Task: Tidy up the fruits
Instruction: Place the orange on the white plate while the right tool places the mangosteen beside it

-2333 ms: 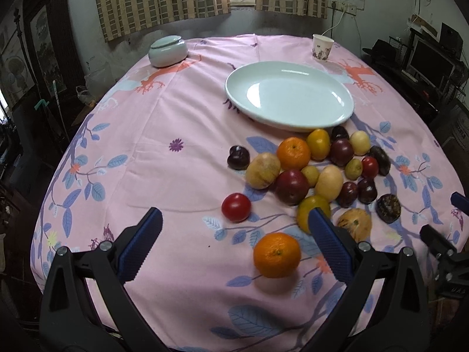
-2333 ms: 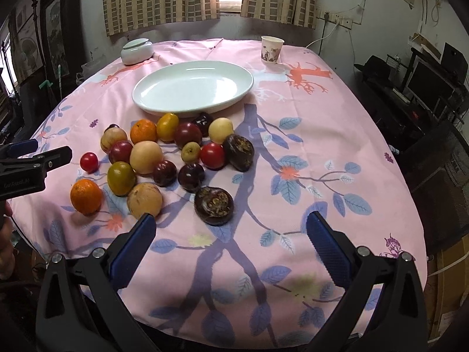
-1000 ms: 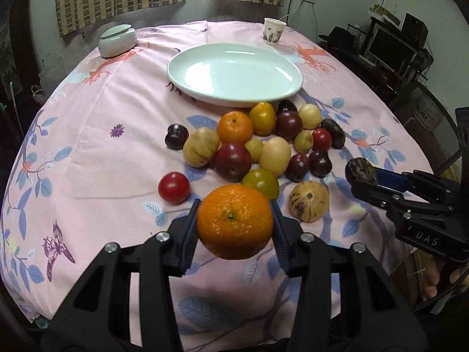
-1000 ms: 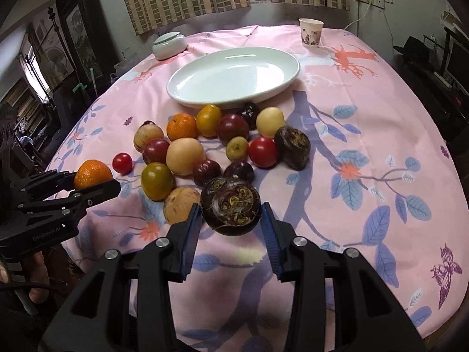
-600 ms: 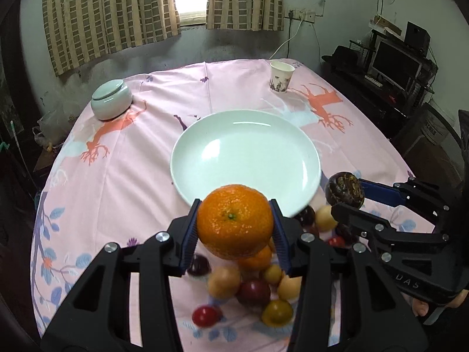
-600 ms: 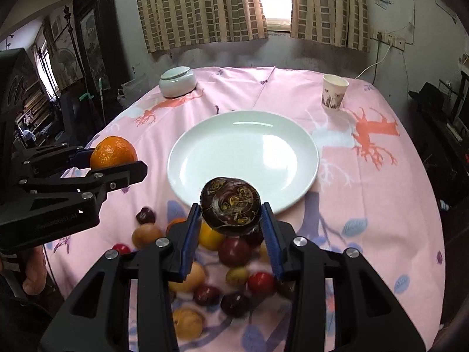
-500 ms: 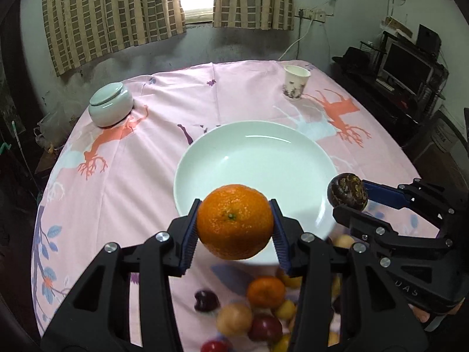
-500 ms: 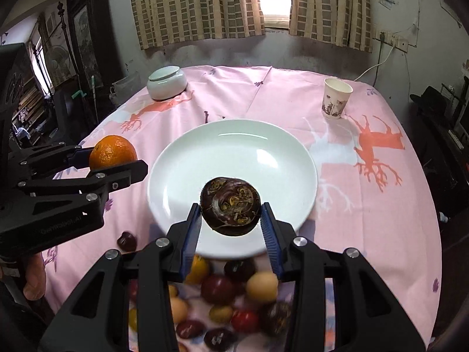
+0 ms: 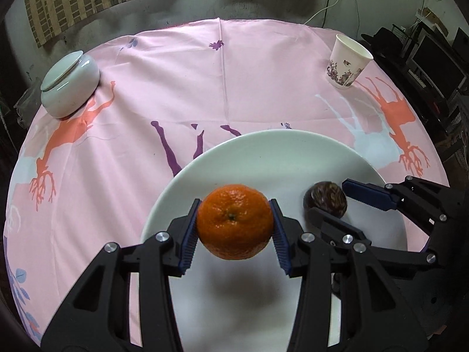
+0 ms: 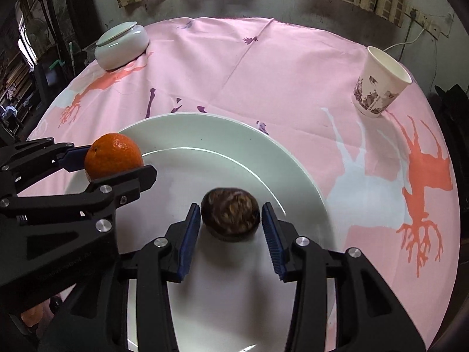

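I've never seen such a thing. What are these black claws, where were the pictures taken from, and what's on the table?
No robot: a person holds a black two-finger gripper in each hand, each carrying a camera looking along its fingers. One picture comes from the left gripper, clamping a round orange tangerine; the other from the right gripper, with a dark brown wrinkled fruit between its blue pads, blurred, so its grip is unclear. Both are over a white plate on a pink printed tablecloth. Behind stand a white lidded jar and a patterned paper cup.

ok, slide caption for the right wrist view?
Right gripper open around dark fruit on white plate; left gripper holds orange alongside.
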Demonstrator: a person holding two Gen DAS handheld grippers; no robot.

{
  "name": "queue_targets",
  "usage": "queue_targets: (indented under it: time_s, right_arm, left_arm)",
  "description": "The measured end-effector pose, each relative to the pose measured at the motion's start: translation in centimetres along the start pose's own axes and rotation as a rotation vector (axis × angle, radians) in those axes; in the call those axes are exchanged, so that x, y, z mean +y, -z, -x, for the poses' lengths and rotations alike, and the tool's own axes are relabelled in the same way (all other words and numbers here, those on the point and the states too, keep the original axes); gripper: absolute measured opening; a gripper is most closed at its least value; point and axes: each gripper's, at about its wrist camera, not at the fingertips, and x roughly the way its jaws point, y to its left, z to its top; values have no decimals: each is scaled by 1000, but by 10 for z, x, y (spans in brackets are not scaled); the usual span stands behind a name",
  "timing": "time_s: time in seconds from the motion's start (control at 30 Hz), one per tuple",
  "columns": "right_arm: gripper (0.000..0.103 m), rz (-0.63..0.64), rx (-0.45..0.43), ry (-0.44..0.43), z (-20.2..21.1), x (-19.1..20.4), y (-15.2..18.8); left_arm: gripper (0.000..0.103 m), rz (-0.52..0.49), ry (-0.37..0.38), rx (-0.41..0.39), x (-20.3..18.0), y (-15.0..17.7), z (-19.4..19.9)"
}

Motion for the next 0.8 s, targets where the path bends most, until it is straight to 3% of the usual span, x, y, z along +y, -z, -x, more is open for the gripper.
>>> queue_targets:
  time_s: [0.07, 0.13, 0.2, 0.33, 0.5, 0.57, 0.67, 0.73, 0.8]
  right_arm:
    - [64, 21, -31, 28, 5, 4, 1]
    - [65, 35, -49, 41, 19, 9, 4]
    - [65, 37, -65, 39, 45, 13, 14]
    - [68, 15, -96, 34, 112, 19, 59]
    - [79, -33, -139, 40, 174, 31, 160]
    - [88, -85, -160, 52, 183, 35, 199]
    - [89, -183, -197, 10, 184, 41, 250]
    - [83, -218, -192, -17, 176, 46, 264]
    - [52, -205, -149, -34, 164, 51, 266]
  left_arm:
    - [48, 5, 2, 0, 2, 0, 1]
    - [59, -3, 1, -23, 4, 1, 14]
    - [78, -3, -5, -57, 9, 4, 35]
    - [89, 9, 20, -138, 19, 32, 97]
    - [98, 65, 40, -199, 30, 120, 160]
    - [98, 95, 22, -217, 31, 163, 172]
    - [98, 134, -29, -254, 32, 223, 179]
    - [98, 133, -61, -259, 30, 250, 178]
    - [98, 94, -78, -252, 27, 267, 179]
